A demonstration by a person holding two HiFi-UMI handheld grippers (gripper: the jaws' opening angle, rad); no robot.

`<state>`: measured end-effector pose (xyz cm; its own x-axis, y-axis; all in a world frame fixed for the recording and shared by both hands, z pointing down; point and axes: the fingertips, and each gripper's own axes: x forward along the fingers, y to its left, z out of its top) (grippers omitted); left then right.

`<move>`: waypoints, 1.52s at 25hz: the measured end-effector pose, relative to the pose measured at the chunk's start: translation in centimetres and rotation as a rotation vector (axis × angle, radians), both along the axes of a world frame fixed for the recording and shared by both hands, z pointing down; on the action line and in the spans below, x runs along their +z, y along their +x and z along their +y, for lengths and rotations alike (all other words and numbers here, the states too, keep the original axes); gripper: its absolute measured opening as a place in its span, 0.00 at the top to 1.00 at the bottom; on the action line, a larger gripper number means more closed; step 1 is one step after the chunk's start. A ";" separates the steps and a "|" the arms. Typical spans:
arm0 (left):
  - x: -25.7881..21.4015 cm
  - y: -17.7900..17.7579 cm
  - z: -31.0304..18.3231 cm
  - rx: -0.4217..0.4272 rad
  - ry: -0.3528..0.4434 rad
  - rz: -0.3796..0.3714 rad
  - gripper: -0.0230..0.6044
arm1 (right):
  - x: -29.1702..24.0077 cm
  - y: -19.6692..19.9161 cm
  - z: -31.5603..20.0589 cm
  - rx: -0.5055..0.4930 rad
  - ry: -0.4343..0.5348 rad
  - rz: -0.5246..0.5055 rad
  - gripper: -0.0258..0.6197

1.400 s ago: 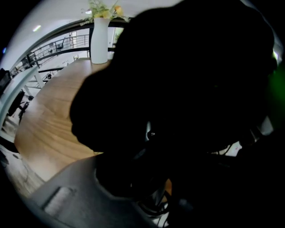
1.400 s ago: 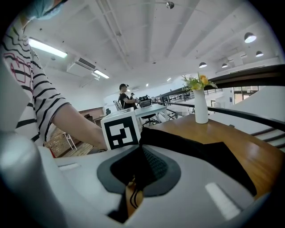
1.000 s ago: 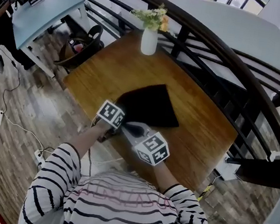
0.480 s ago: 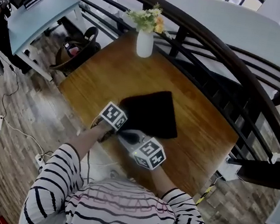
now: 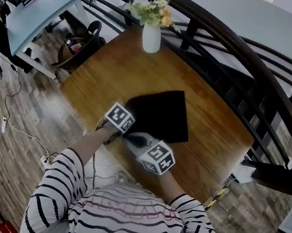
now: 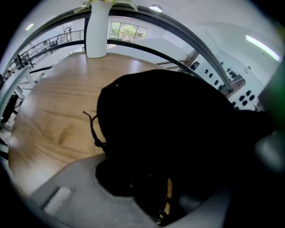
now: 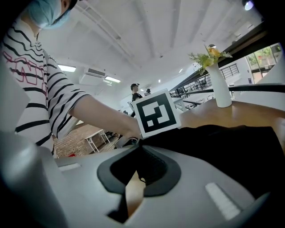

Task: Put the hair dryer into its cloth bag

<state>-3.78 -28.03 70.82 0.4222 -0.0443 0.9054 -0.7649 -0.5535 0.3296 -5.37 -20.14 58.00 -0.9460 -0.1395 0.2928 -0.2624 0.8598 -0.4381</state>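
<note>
Left tongs [image 6: 160, 187]: jaws part way apart with black cloth packed in the gap, which reads as a hold on the near hem of the cloth bag [image 5: 159, 115]. The bag lies mid-counter and runs to the near edge, and its drawstring [image 6: 92, 129] trails loose on the wood at its left side. I can't pick out the hair dryer in any view. It's black on black, so I can't tell whether it is under the cloth or inside it. Right tongs [image 7: 136, 173]: jaws together with nothing seen between them, sitting low just beside the left pair at the bag's near edge. The step looks like opening the bag's mouth. To do it well, keep the left hold on one layer only and lift it so the mouth gapes. The right pair should pinch the opposite hem rather than both layers. Keep the drawstring out of the jaws. The cloth is limp and the wood smooth, so the bag may slide toward the near edge if dragged. The counter [image 5: 115, 65] is bare varnished wood. Room: a pale desk [image 5: 36, 13] far left, plank floor [image 5: 18, 137] below it, a dark chair [image 5: 83, 44] at the counter's left corner. A white vase [image 5: 151, 37] of flowers stands at the far end, and a dark curved railing [image 5: 242, 57] runs along the right.
</note>
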 end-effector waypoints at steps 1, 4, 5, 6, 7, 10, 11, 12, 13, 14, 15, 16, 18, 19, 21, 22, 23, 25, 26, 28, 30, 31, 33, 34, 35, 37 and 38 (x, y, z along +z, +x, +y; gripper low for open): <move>0.0 0.1 0.1 0.000 0.004 0.003 0.66 | 0.0 0.0 0.1 0.002 -0.002 -0.001 0.94; -0.1 0.0 0.2 0.010 0.026 -0.003 0.66 | 0.2 0.2 0.2 0.011 -0.009 0.002 0.94; -0.1 -0.1 0.2 0.017 0.043 -0.011 0.66 | 0.3 0.2 0.2 0.015 -0.009 0.006 0.94; -0.2 -0.1 0.0 0.023 0.071 -0.018 0.65 | 0.4 0.3 0.2 0.020 -0.009 0.010 0.94; -0.5 -0.2 -0.4 0.028 0.111 -0.023 0.65 | 0.4 0.5 0.2 0.027 -0.009 0.012 0.94; -1.9 -0.2 -1.5 0.026 0.214 -0.016 0.58 | 0.4 0.8 -0.1 0.057 -0.012 0.013 0.94; -2.3 -0.3 -1.6 0.025 0.231 -0.015 0.57 | 0.4 0.7 -0.1 0.064 -0.012 0.014 0.94; -2.5 -0.5 -1.6 0.022 0.244 -0.013 0.56 | 0.4 0.7 -0.1 0.068 -0.011 0.017 0.94; -2.8 -0.8 -1.5 0.015 0.254 -0.009 0.55 | 0.5 0.6 -0.1 0.070 -0.010 0.021 0.94; -3.0 -1.1 -1.4 0.005 0.264 -0.005 0.55 | 0.5 0.5 0.0 0.073 -0.010 0.026 0.94; -3.2 -1.5 -1.3 -0.008 0.274 0.000 0.52 | 0.6 0.4 0.1 0.074 -0.011 0.030 0.94; -3.4 -1.9 -1.3 -0.021 0.283 0.006 0.50 | 0.7 0.3 0.1 0.075 -0.012 0.036 0.94; -3.7 -2.7 -1.1 -0.050 0.295 0.019 0.48 | 1.0 -0.1 0.2 0.074 -0.013 0.049 0.94; -3.7 -3.0 -0.9 -0.065 0.298 0.024 0.48 | 1.1 -0.2 0.3 0.075 -0.014 0.057 0.94; -3.9 -3.7 -0.6 -0.093 0.305 0.027 0.47 | 1.5 -0.5 0.4 0.078 -0.013 0.075 0.94; -4.0 -4.0 -0.4 -0.106 0.309 0.029 0.47 | 1.7 -0.7 0.4 0.082 -0.014 0.084 0.94; -4.1 -4.3 -0.3 -0.118 0.313 0.032 0.47 | 1.9 -0.8 0.5 0.086 -0.015 0.094 0.94; -4.2 -5.0 0.0 -0.139 0.321 0.036 0.46 | 2.3 -1.2 0.5 0.097 -0.017 0.117 0.94; -4.2 -5.4 0.2 -0.149 0.326 0.035 0.46 | 2.5 -1.5 0.5 0.103 -0.017 0.130 0.94; -4.5 -6.1 0.5 -0.166 0.343 0.031 0.46 | 3.0 -1.8 0.7 0.112 -0.017 0.160 0.94; -4.7 -6.7 0.9 -0.186 0.352 0.031 0.45 | 3.6 -2.2 1.0 0.117 -0.021 0.183 0.94; -4.8 -7.0 1.2 -0.198 0.353 0.034 0.45 | 3.9 -2.3 1.1 0.121 -0.024 0.191 0.94; -4.9 -7.5 1.8 -0.217 0.355 0.034 0.45 | 4.3 -2.7 1.3 0.132 -0.026 0.208 0.94; -5.0 -7.8 2.1 -0.223 0.358 0.030 0.45 | 4.5 -2.9 1.4 0.138 -0.025 0.219 0.94; -5.0 -8.1 2.4 -0.229 0.364 0.023 0.45 | 4.8 -3.0 1.5 0.143 -0.022 0.230 0.94; -5.2 -8.9 2.9 -0.243 0.378 0.005 0.45 | 5.1 -3.3 1.8 0.150 -0.015 0.253 0.93; -5.4 -9.3 3.3 -0.253 0.383 0.000 0.45 | 5.2 -3.4 1.9 0.151 -0.013 0.261 0.92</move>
<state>-13.12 -24.78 65.46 0.3548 -0.4775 0.8038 -0.8917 -0.4314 0.1373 -8.80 -18.24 63.17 -0.8073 -0.2679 0.5258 -0.4922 0.7972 -0.3495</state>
